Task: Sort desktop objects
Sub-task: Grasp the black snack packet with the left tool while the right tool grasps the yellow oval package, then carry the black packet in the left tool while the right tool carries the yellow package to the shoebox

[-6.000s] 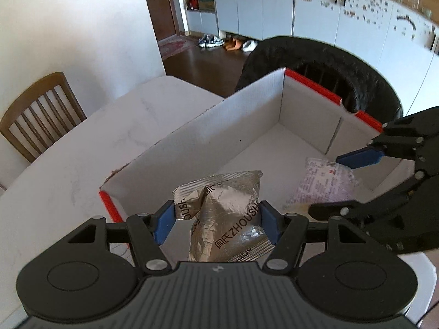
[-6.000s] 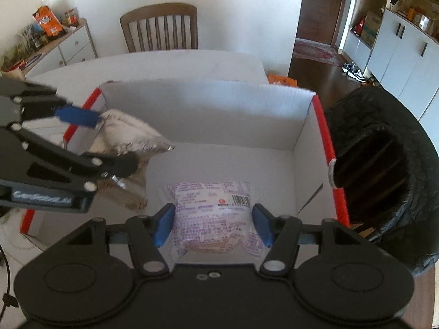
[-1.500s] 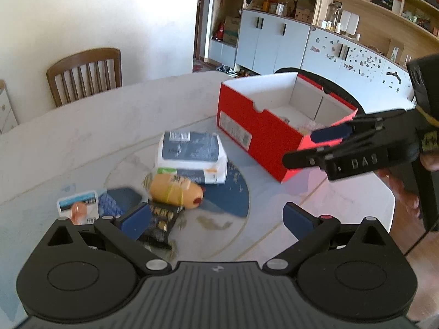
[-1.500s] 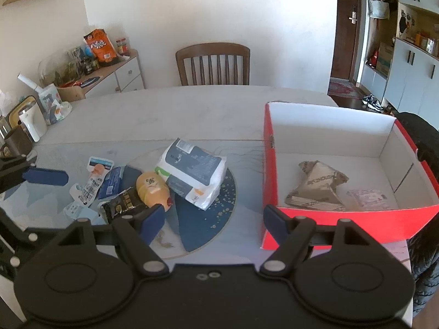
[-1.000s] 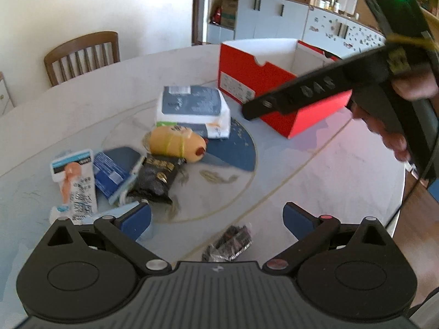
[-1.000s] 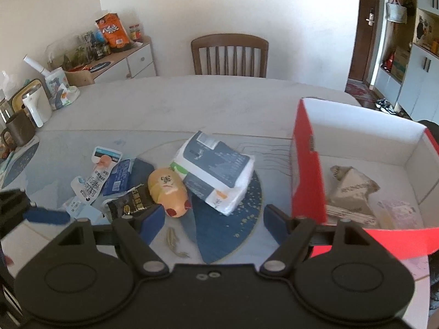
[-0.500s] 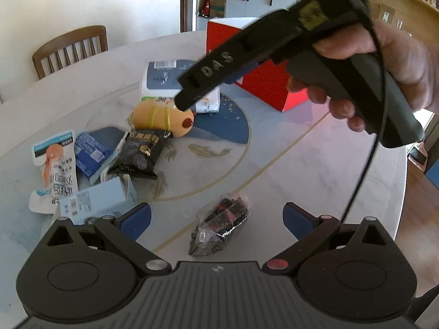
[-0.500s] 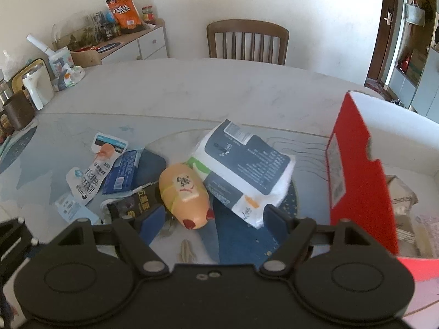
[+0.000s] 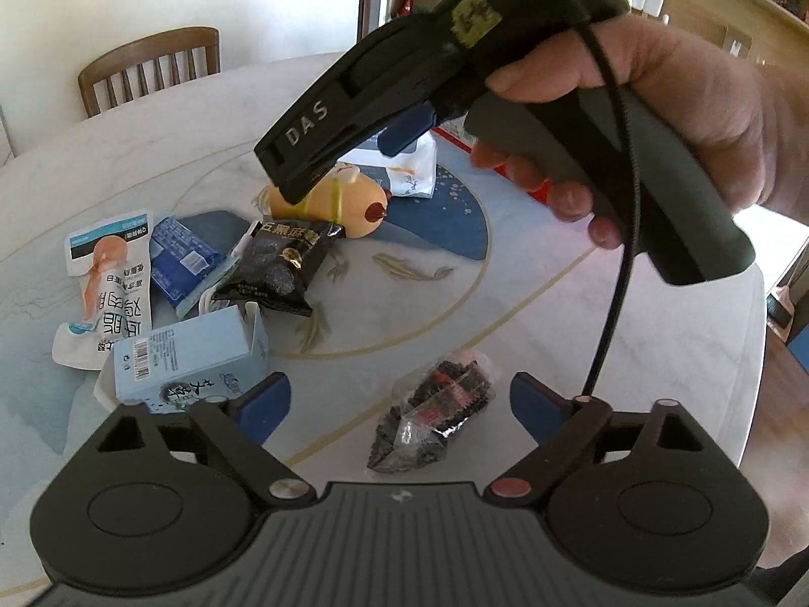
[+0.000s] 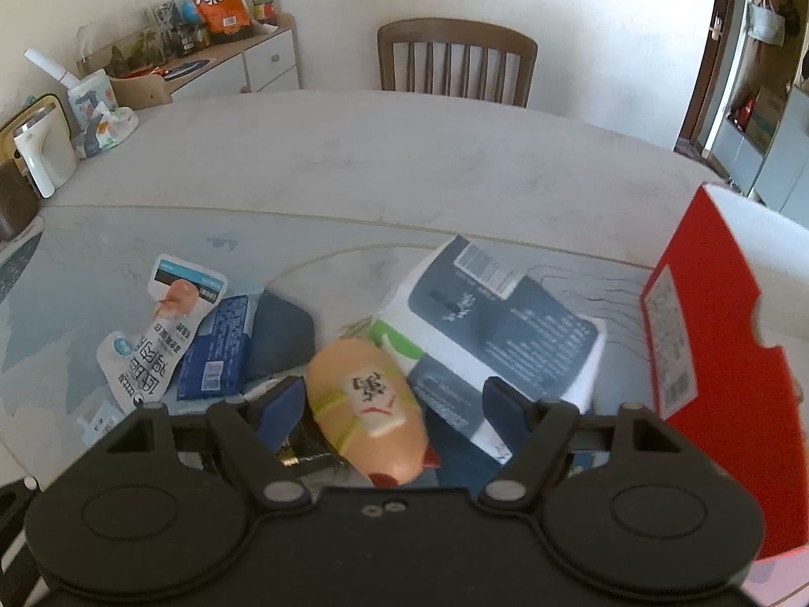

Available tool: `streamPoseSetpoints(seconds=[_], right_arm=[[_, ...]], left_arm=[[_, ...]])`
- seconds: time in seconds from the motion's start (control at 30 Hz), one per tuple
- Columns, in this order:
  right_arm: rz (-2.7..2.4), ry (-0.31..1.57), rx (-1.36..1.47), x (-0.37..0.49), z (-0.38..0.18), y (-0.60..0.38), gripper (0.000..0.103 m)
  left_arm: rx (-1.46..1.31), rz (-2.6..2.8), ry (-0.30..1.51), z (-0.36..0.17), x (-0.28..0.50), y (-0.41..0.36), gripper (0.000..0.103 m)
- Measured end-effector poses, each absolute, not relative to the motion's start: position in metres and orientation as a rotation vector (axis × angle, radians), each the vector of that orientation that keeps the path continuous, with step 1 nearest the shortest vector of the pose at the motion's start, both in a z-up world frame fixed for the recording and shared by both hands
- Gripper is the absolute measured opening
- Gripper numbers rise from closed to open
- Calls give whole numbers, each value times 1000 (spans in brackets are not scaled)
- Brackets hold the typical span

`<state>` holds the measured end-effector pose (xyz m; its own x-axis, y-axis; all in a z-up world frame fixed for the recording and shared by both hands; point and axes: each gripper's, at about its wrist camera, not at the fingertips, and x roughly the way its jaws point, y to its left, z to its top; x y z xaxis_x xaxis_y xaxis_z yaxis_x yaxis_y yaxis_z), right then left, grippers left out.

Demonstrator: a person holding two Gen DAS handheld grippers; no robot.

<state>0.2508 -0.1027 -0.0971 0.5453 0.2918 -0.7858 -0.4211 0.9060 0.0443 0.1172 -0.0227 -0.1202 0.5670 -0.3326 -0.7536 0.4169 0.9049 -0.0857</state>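
Right gripper (image 10: 392, 407) open, straddling peach sausage (image 10: 366, 412); long axis along fingers, red tip toward camera. Left gripper (image 9: 399, 402) open above clear wrapped snack (image 9: 435, 412), seen only in left view; red box (image 10: 708, 354) clear only in right.

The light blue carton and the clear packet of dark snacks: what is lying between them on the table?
Nothing: the left wrist view shows bare table between the light blue carton and the clear packet.

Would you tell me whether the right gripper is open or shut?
Open: the right gripper has its blue pads spread either side of the sausage, untouched.
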Motion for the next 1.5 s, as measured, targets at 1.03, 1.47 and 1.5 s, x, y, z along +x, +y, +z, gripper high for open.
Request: streamPoseSetpoints(seconds=[1.03,1.47,1.5], right_arm=[[412,927,-40,249,-96,-110,48],[426,894,-17,226,-61,-136,48],[428,889,-15,224,-58,-138,48]], left_arm=[[46,-429,889,-116,115,-15,33],[2,-405,842,-79,115,-7,33],[1,-405,835,-74,115,-7,33]])
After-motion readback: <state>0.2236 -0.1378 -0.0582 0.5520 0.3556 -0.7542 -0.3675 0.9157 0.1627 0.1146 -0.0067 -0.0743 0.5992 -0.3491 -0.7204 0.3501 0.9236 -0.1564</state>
